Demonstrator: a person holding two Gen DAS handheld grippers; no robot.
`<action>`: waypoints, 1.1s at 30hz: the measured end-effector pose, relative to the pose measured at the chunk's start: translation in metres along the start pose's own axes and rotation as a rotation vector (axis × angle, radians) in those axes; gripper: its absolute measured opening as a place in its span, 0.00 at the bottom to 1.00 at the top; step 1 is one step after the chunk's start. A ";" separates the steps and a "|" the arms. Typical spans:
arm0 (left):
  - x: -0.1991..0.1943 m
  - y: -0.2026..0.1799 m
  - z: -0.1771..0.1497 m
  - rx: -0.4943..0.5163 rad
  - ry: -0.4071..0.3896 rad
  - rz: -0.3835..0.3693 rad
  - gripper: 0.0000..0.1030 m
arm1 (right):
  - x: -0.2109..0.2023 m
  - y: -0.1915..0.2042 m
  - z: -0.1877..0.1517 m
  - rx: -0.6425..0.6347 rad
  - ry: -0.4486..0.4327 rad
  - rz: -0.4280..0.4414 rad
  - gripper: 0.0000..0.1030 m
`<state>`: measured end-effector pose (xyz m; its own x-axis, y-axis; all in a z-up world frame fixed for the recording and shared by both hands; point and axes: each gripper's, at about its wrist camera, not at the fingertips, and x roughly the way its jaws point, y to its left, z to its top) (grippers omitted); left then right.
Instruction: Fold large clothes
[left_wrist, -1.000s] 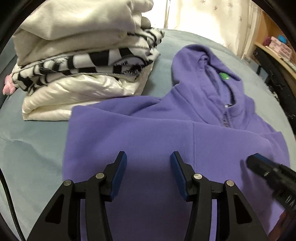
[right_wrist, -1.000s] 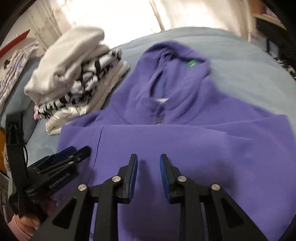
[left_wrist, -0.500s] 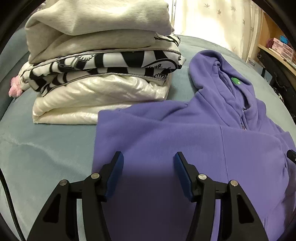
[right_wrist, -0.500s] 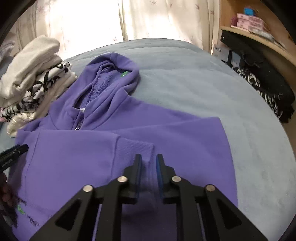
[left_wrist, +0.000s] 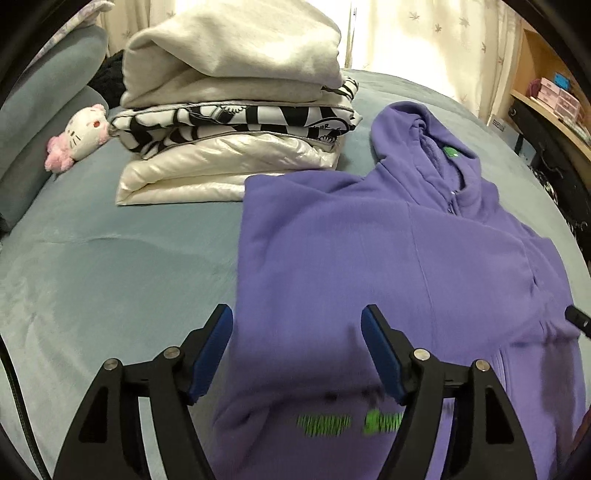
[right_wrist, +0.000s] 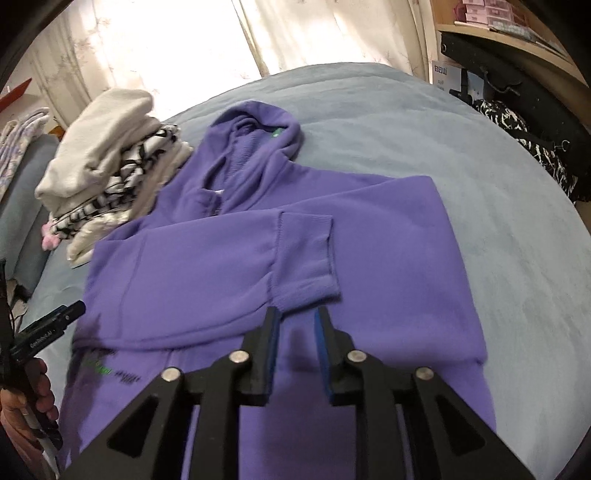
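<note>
In my left wrist view, my left tongs (left_wrist: 297, 350) hang above the hoodie (left_wrist: 369, 258), over its left edge, near the hem. Their jaws have just been opening and now stand wide, with nothing between them. The hoodie lies flat on the bed (left_wrist: 110, 277), front side up, hood (left_wrist: 417, 136) pointing away from me. The stack (left_wrist: 236, 122) of folded clothes sits just beyond the hoodie's far left corner, touching it or almost. A small plush (left_wrist: 79, 136) lies left of the stack, well apart from the hoodie.

In my right wrist view, my right tongs (right_wrist: 297, 343) hover over the middle of the hoodie, just on my side of the cuff (right_wrist: 304, 254). Their jaws have just been opening a little; the gap is narrow and it holds no cloth. The sleeves look already laid across the chest. My left tongs (right_wrist: 55, 321) show at the hoodie's left edge, with my hand (right_wrist: 29, 398) under them.

I judge the sleeves are done and the next fold is hem to hood. To do it well, I should bring both tongs to the hem corners, pinch both layers of cloth together, and lift evenly. If one side rises first, the crossed sleeves may slide out. I should lay the hem down short of the hood, so the hood can fold over after.
</note>
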<state>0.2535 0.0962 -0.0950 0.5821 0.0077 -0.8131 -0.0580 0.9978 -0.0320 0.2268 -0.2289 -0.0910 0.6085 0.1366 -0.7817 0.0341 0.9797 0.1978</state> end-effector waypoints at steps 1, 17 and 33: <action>-0.008 0.001 -0.005 0.005 -0.004 0.000 0.69 | -0.007 0.001 -0.003 -0.002 -0.009 0.005 0.33; -0.114 0.021 -0.083 0.053 -0.050 -0.048 0.81 | -0.087 0.001 -0.063 -0.048 -0.035 0.048 0.52; -0.163 0.085 -0.155 0.002 -0.020 -0.048 0.81 | -0.135 -0.016 -0.111 -0.078 -0.024 0.105 0.52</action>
<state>0.0279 0.1696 -0.0548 0.5999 -0.0384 -0.7991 -0.0280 0.9972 -0.0689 0.0557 -0.2463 -0.0539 0.6243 0.2365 -0.7445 -0.0923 0.9687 0.2304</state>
